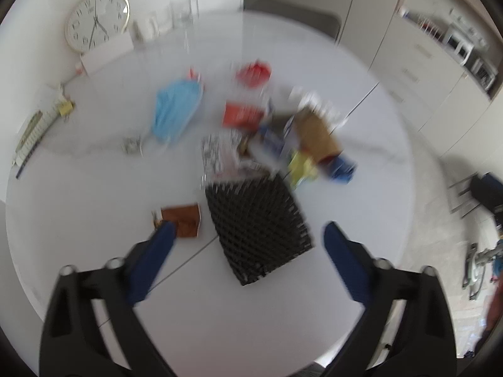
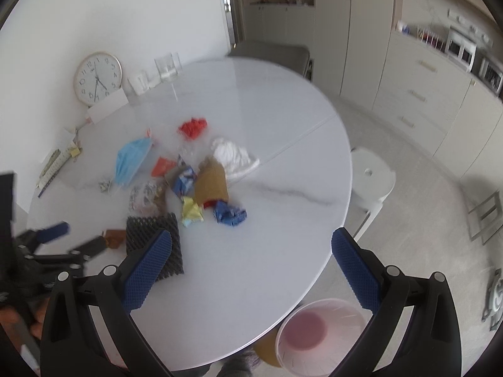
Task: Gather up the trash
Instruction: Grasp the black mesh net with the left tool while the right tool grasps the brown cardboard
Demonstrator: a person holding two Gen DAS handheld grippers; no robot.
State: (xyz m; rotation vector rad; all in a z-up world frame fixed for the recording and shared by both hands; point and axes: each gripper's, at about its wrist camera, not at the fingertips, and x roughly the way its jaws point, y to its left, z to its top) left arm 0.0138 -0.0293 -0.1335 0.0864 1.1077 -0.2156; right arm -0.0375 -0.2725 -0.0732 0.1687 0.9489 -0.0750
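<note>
Trash lies in a heap on the round white table [image 2: 251,100]: a black foam mesh sheet [image 1: 257,229] [image 2: 141,229], a blue face mask [image 1: 174,110] [image 2: 132,160], a red crumpled piece [image 1: 253,73] [image 2: 192,127], a brown paper bag [image 1: 316,135] [image 2: 212,183], a blue wrapper [image 2: 229,213], a yellow wrapper [image 2: 191,212], white crumpled paper [image 2: 234,157] and a brown wrapper [image 1: 184,220]. My left gripper [image 1: 248,235] is open and empty above the mesh sheet; it also shows in the right wrist view [image 2: 78,238]. My right gripper [image 2: 251,251] is open and empty above the table's near part.
A pink bin [image 2: 320,336] stands on the floor below the table's near edge. A white stool [image 2: 371,176] is at the table's right. A clock [image 2: 97,78], a white box and glasses [image 2: 168,66] stand at the back by the wall. Cabinets line the right.
</note>
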